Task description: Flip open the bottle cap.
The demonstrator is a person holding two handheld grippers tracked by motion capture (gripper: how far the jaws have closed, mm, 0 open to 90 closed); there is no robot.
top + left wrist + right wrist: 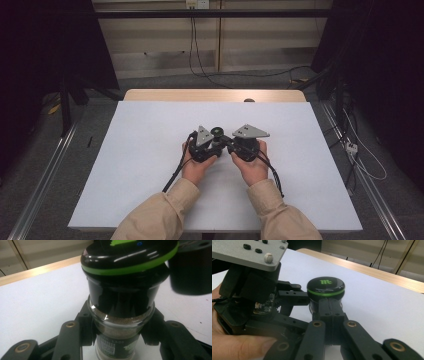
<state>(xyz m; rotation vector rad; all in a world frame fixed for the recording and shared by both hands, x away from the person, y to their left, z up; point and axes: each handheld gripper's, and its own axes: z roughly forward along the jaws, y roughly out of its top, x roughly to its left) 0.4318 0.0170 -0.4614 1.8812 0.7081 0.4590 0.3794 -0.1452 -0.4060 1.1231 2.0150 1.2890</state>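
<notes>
White sheeting covers the tabletop [150, 165], with a strip of pale wood along its far edge and dark curtains to left and right; cables hang down the far wall. Near the middle of the sheet stands a small glass spice jar [217, 136] with a black cap ringed in green, brownish powder showing through the glass in the left gripper view [122, 322]; the cap bears a green logo in the right gripper view [325, 287].

Left hand-held gripper [206, 145] sits just left of the jar, its jaws closed against the glass body on either side below the cap; the left hand [195, 167] grips it from the near side. Right hand-held gripper [235, 142] sits just right of the jar, held by the right hand [254, 167]; its two jaws are pressed flat together with no gap and nothing between them, their tips touching the near side of the jar under the cap [329, 312]. Both sleeves are beige.
</notes>
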